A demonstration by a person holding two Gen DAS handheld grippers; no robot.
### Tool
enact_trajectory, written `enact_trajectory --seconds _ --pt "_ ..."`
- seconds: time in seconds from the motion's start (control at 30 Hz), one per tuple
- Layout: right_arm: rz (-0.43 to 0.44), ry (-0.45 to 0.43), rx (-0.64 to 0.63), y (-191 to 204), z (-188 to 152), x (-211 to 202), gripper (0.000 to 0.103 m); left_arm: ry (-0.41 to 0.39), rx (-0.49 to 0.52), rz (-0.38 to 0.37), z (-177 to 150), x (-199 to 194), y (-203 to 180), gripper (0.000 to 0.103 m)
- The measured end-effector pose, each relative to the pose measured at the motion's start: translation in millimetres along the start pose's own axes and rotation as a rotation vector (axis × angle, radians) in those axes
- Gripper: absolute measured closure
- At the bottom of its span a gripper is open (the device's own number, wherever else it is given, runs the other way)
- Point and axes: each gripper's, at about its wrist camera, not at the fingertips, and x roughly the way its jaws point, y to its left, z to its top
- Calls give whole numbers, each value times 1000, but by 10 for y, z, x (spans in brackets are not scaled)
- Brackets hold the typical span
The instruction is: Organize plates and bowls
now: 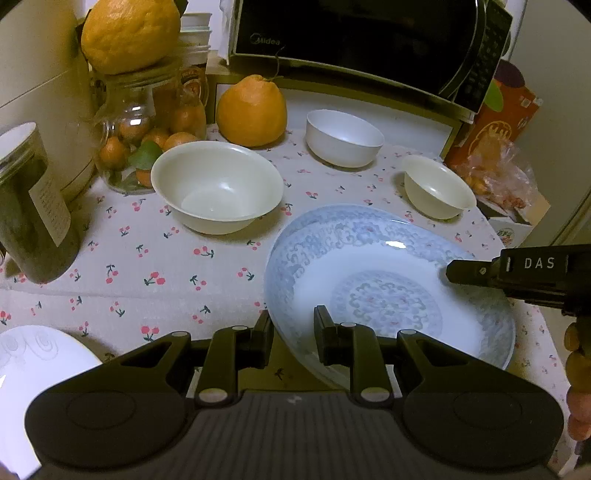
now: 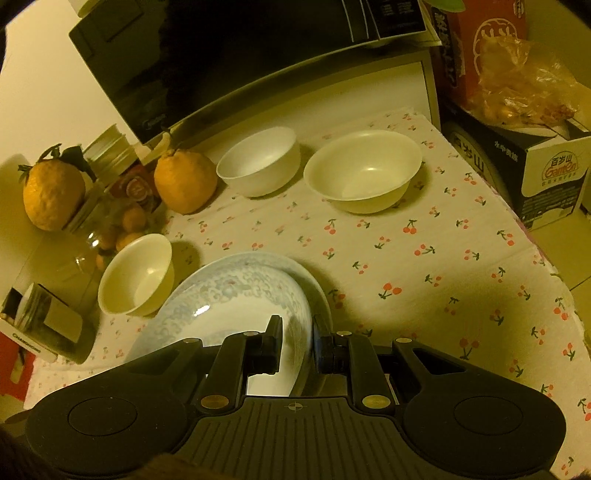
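Cherry-print cloth [image 1: 155, 258] covers the tabletop below a black microwave [image 1: 351, 33], with oranges and jars crowding the far left corner

Left wrist view: the left gripper [image 1: 293, 338] is pinched on the near rim of a wide, shallow porcelain plate with a pale blue pattern [image 1: 388, 280], one finger under the rim and one inside it. The plate sits tilted toward the near right edge of the tabletop. The right gripper [image 1: 452, 271] reaches in from the right onto the opposite rim. Three plain cream bowls stand behind it: a large one [image 1: 218, 184], a rounder one [image 1: 343, 136] and a small one [image 1: 436, 186]. A white plate with swirl marks [image 1: 33, 369] shows at the near left corner

Right wrist view: the right gripper [image 2: 297, 341] has its fingers narrowed onto the same plate's [image 2: 236, 295] rim

Glazed porcelain is likely stiff, heavy, slick and chippable, so opposite rim grips, kept level, suit it best
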Motion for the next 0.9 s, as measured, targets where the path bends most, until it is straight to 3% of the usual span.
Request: enact_trajectory --seconds 0.53,0.9 --pt "-57 -29 -89 88 -26 -5 87 -38 153 99 -62 66 -164 82" --pt "-110 -30 -195 195 -52 14 88 -38 174 112 -70 75 -185 82"
